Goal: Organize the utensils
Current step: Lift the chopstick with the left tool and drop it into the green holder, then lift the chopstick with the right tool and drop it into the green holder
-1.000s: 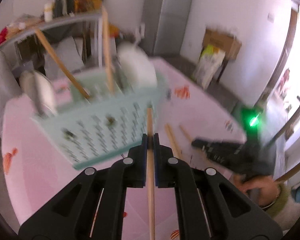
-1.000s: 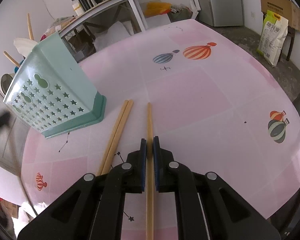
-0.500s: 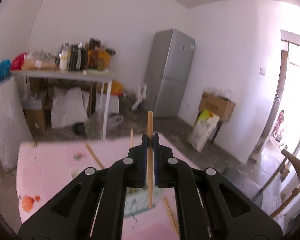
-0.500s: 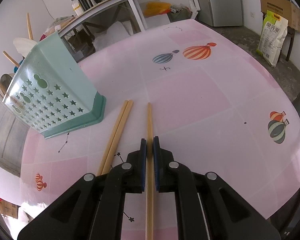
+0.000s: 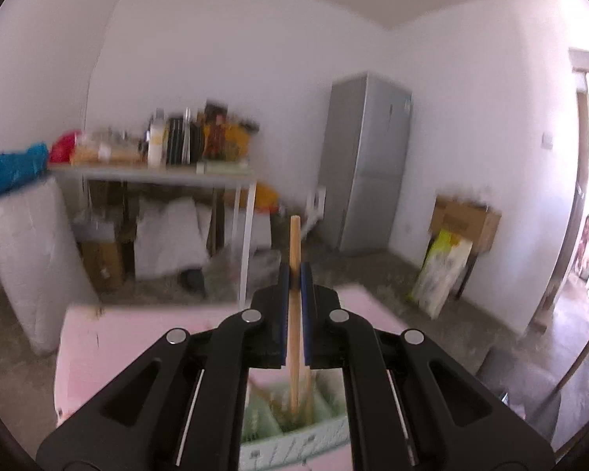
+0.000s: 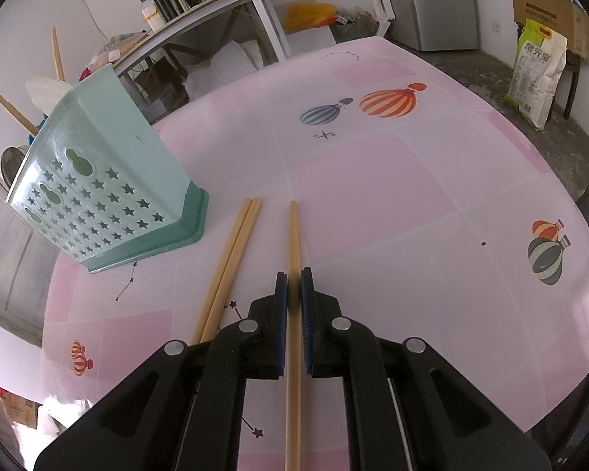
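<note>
Chopsticks are the matter here, and going left to right in the right wrist view, the mint-green utensil holder (image 6: 110, 180) stands at the left of the pink counter (image 6: 412, 180), its star-pierced wall facing the camera and wooden handles (image 6: 57, 55) and a pale ladle-like piece (image 6: 45, 88) rising from its top. Just right of its dark green base lie two loose chopsticks (image 6: 231, 267), side by side and touching each other, flat on the counter. Right of those, apart from them, a single chopstick (image 6: 293, 235) runs straight ahead between the blue pads of the right tongs (image 6: 293, 286), which are pinched tight on it; its far tip points toward the balloon print (image 6: 386, 102) in the middle of the counter. A second balloon print (image 6: 547, 251) sits near the right edge. In the left wrist view, which is blurred, the left tongs (image 5: 294, 278) are closed tight on another chopstick (image 5: 294, 243), held nearly upright: its top end sticks up past the pads and its lower end hangs over an open compartment of the utensil holder (image 5: 294, 435) below, among other wooden sticks there; whether it touches the bottom cannot be told. Behind stand a cluttered shelf table (image 5: 157, 172) at the left and a grey fridge (image 5: 365, 165) to the right.
</note>
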A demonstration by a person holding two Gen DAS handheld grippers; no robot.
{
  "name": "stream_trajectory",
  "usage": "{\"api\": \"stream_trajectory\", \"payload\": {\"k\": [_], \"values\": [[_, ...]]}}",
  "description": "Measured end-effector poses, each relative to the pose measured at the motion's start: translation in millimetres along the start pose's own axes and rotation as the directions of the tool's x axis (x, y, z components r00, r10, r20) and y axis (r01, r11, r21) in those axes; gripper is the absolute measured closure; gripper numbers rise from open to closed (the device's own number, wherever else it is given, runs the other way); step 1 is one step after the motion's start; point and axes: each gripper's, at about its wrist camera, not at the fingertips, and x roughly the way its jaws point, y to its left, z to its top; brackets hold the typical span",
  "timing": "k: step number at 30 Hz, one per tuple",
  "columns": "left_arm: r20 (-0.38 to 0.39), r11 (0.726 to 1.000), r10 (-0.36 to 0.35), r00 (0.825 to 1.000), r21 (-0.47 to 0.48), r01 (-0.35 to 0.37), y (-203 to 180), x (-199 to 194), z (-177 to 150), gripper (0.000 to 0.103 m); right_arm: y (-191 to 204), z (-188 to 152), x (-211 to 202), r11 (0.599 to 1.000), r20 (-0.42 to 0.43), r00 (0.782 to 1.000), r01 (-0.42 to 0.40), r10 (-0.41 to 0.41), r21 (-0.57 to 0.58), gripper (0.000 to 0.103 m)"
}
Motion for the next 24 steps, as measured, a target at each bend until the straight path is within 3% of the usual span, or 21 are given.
{"api": "stream_trajectory", "payload": {"k": [3, 4, 8, 12, 15, 20, 22, 24], "values": [[-0.083, 0.999, -0.004, 0.997, -0.041, 0.001, 8.3, 12.5, -25.0, 0.097, -1.6, 1.3, 1.1, 1.0, -0.003, 1.0, -0.006, 0.006, 0.002, 0.096], [-0.098, 0.998, -0.009, 0.995, -0.057, 0.003, 11.4, 12.3, -31.3, 0.091, -1.5, 1.7, 1.3, 1.0, -0.005, 1.0, -0.007, 0.007, -0.001, 0.096], [-0.077, 0.997, -0.009, 0.997, -0.083, 0.002, 21.4, -3.8, -45.7, 0.078, -0.1, 6.8, 3.5, 0.999, -0.03, 0.999, -0.017, 0.016, -0.032, 0.094], [-0.042, 0.997, 0.005, 0.999, -0.072, -0.008, 28.7, -24.4, -54.4, 0.075, 2.5, 17.2, 8.2, 0.998, -0.06, 0.998, -0.028, 0.025, -0.055, 0.083], [-0.029, 0.997, 0.009, 1.0, -0.071, -0.011, 34.3, -36.1, -59.1, 0.073, 11.5, 25.6, 15.0, 0.994, -0.068, 0.997, 0.015, -0.023, -0.111, 0.082], [-0.034, 0.997, -0.019, 0.999, -0.074, 0.016, 35.4, -52.3, -71.6, 0.073, 30.3, 35.5, 26.5, 0.965, -0.046, 0.988, 0.132, -0.146, -0.226, 0.088], [-0.038, 0.997, -0.044, 0.998, -0.07, 0.042, 32.0, -57.8, -78.5, 0.073, 34.1, 36.7, 28.3, 0.961, -0.043, 0.988, 0.133, -0.148, -0.241, 0.096], [-0.049, 0.996, -0.061, 0.997, -0.065, 0.058, 28.3, -60.1, -84.7, 0.073, 33.1, 36.9, 27.3, 0.964, -0.043, 0.988, 0.135, -0.149, -0.23, 0.097]]}}
